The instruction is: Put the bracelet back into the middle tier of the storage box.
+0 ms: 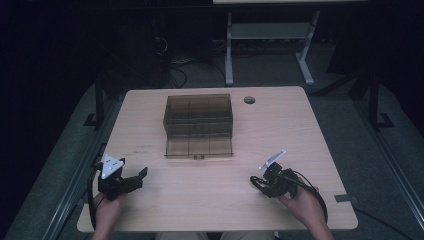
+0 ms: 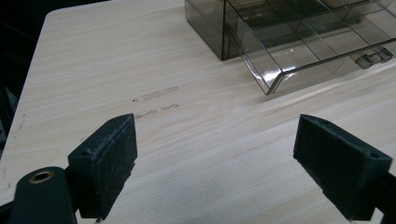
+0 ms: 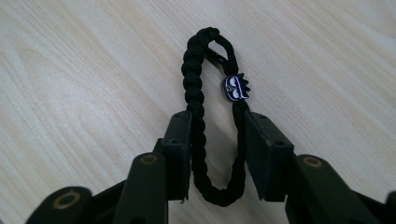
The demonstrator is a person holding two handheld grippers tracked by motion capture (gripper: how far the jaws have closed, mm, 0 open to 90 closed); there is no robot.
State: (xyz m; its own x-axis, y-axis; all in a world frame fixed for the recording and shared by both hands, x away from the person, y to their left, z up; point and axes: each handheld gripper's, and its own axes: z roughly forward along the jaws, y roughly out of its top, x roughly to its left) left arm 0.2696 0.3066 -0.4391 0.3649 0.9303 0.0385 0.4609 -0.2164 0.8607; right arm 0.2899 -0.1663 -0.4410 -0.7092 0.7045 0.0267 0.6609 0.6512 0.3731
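Observation:
A black braided cord bracelet (image 3: 194,84) with a small dark charm bead (image 3: 236,88) lies as a narrow loop on the wooden table. My right gripper (image 3: 217,126) has its two pads against the loop's two sides, squeezing it. In the high view this gripper (image 1: 260,182) sits near the table's front right, held by a hand. At the front left, my left gripper (image 1: 140,179) hovers low with its jaws wide apart; in its own view (image 2: 215,154) only bare wood lies between them.
A smoky transparent compartment box (image 1: 198,114) stands at the table's middle back, its lid (image 1: 199,146) folded down flat toward me; the left gripper view shows the box (image 2: 299,32) ahead to the right. A round cable hole (image 1: 249,100) sits behind it. A desk frame (image 1: 270,35) stands beyond.

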